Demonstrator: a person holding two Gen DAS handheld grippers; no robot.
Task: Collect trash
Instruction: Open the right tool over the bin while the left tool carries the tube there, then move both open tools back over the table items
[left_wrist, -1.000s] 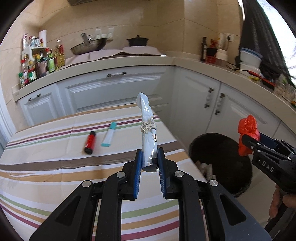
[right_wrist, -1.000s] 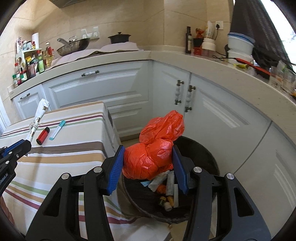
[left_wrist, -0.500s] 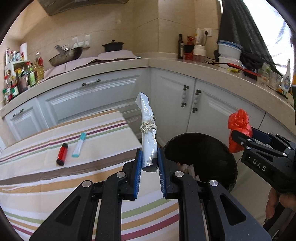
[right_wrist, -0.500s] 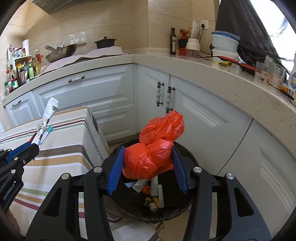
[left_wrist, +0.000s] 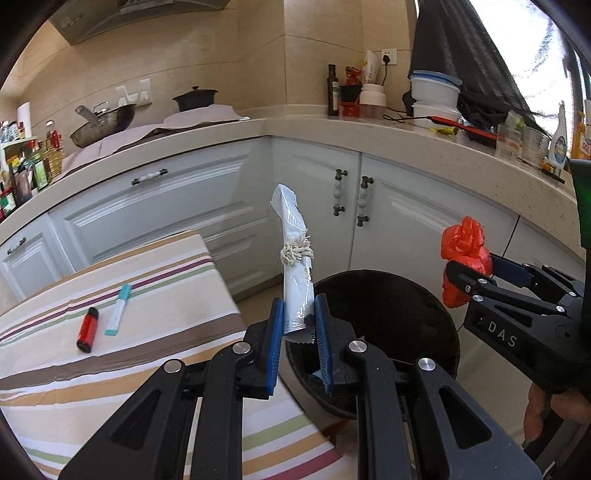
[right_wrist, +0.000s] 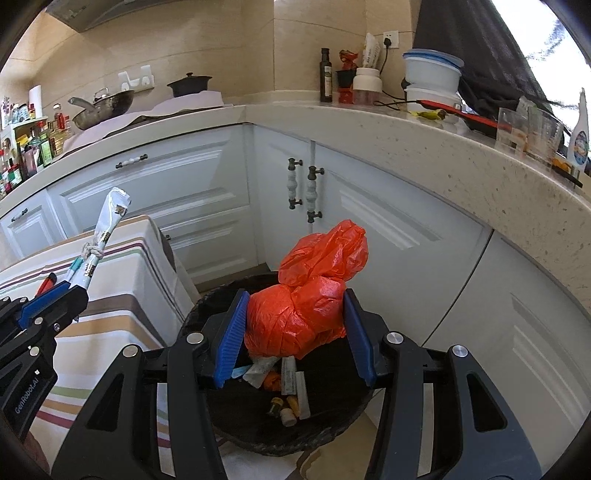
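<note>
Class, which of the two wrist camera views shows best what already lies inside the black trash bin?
The right wrist view. It looks down into the black trash bin, where tubes and small bottles lie on the bottom under the orange plastic bag. The left wrist view shows only the bin's rim and dark inner wall; its contents are barely visible.

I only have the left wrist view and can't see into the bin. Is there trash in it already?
Observer: Yes, the black bin holds small tubes and bottles on its bottom.
Operator: Is the right gripper over it?
Observer: Yes, the right gripper grips the orange bag above the opening.
Operator: And my white packet?
Observer: The white packet, in the left gripper, is beside the striped table, not yet over the bin.
</note>
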